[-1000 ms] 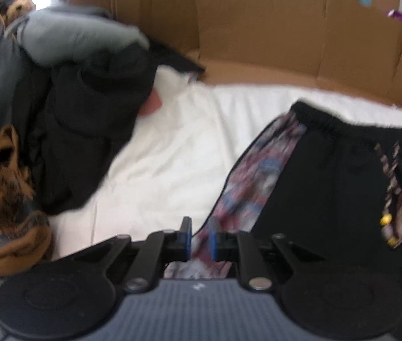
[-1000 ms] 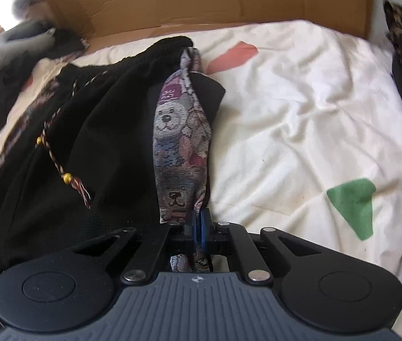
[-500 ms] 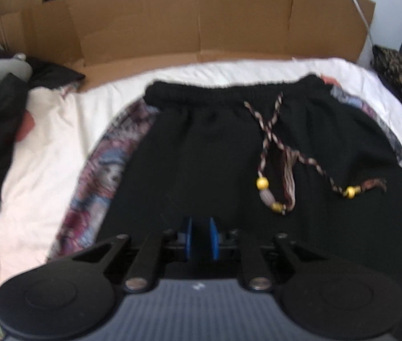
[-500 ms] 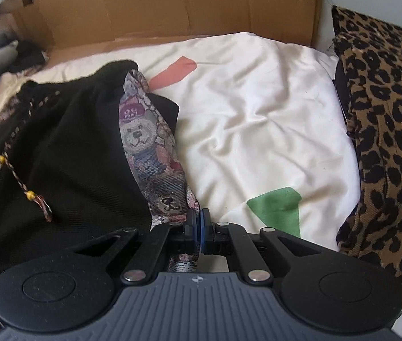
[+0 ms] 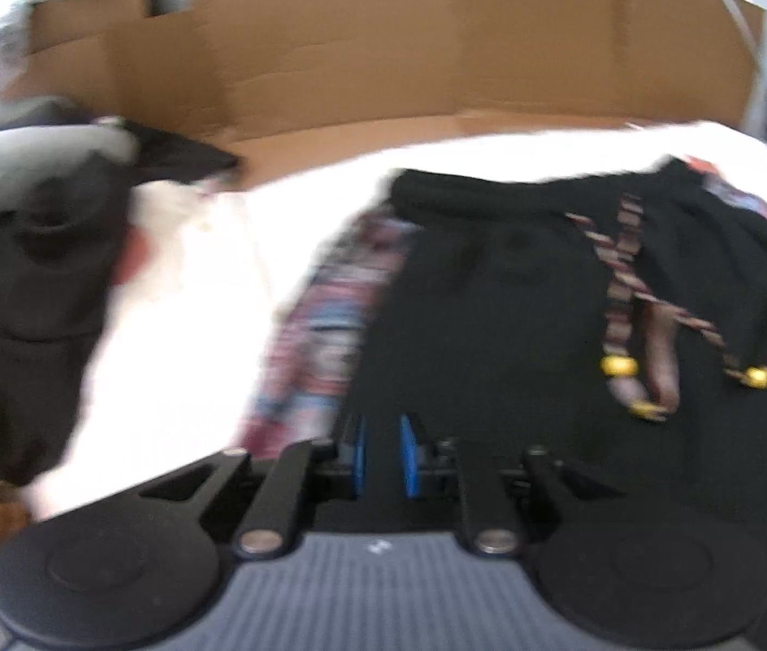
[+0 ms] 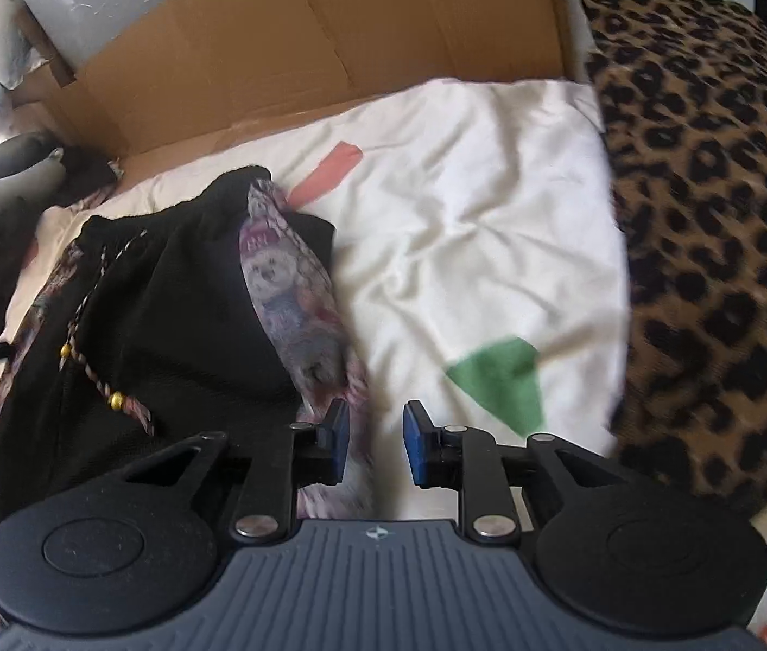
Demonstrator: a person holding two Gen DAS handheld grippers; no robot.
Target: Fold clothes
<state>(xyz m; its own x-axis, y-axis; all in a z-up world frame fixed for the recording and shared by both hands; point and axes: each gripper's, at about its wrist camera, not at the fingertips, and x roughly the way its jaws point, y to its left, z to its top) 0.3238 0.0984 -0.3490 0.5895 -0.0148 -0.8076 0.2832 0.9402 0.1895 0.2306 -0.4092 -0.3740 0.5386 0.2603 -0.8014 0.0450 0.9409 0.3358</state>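
Black shorts point(image 5: 492, 325) lie spread on a white sheet point(image 5: 182, 298), waistband at the far side. A braided drawstring point(image 5: 622, 293) with yellow beads crosses their front, and a patterned stripe point(image 5: 323, 325) runs down their left side. My left gripper point(image 5: 380, 453) hovers over the near left part of the shorts, its blue pads a little apart and nothing between them. In the right wrist view the shorts point(image 6: 193, 314) show a bear-patterned side panel point(image 6: 291, 298) folded up. My right gripper point(image 6: 376, 450) stands open just beside that panel's near end.
A pile of dark and grey clothes point(image 5: 30, 271) sits at the left. Cardboard point(image 5: 437, 43) walls the far side. A leopard-print blanket point(image 6: 709, 217) lies at the right. The sheet point(image 6: 464, 217) right of the shorts carries a green patch point(image 6: 502, 380).
My right gripper has opened and let go of the bear-patterned panel. The left wrist view has swung leftward and is blurred; its pads keep the same small gap.
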